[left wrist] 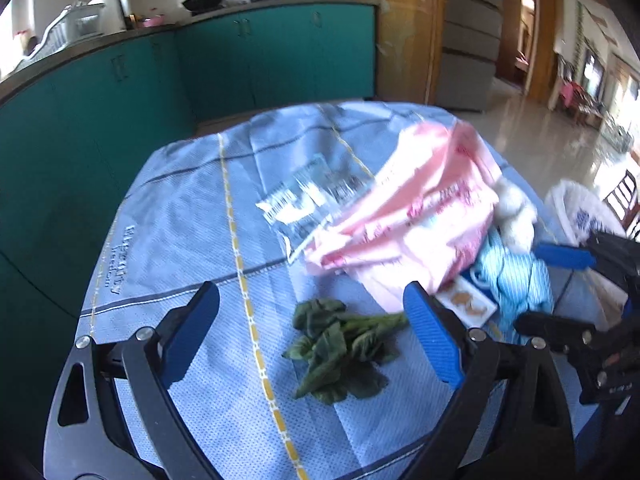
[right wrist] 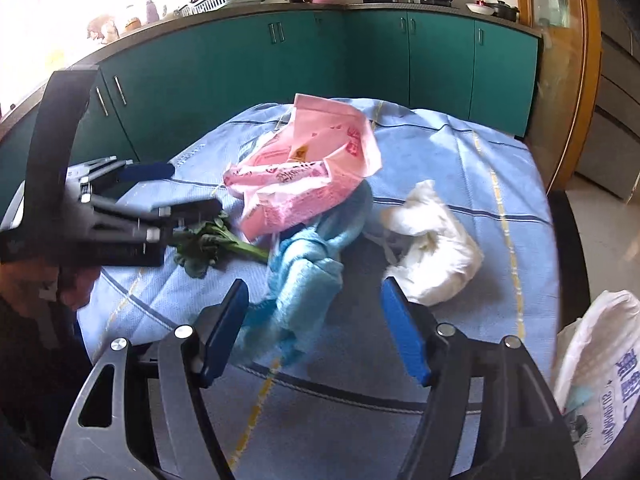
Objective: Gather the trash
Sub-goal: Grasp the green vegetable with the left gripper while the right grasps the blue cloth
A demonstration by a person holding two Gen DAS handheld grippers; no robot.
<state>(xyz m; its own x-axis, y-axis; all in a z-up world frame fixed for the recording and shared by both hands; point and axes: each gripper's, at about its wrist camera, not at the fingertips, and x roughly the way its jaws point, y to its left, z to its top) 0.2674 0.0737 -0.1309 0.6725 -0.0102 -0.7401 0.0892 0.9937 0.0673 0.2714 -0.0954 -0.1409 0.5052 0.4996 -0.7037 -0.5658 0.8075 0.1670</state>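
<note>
Left wrist view: left gripper, jaws spread wide and holding nothing, hovers over wilted greens on the blue tablecloth; a pink plastic bag lies beyond.

Right wrist view: right gripper, wide open and empty, faces a blue rag beside crumpled white paper.

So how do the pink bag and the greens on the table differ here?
The pink bag is printed plastic, crumpled and puffed up; the greens are dark wilted leaves lying low on the cloth. The pink bag is much the larger and lies partly over the blue rag; the greens lie on their own, in front of the open left tongs. Neither is held.
</note>
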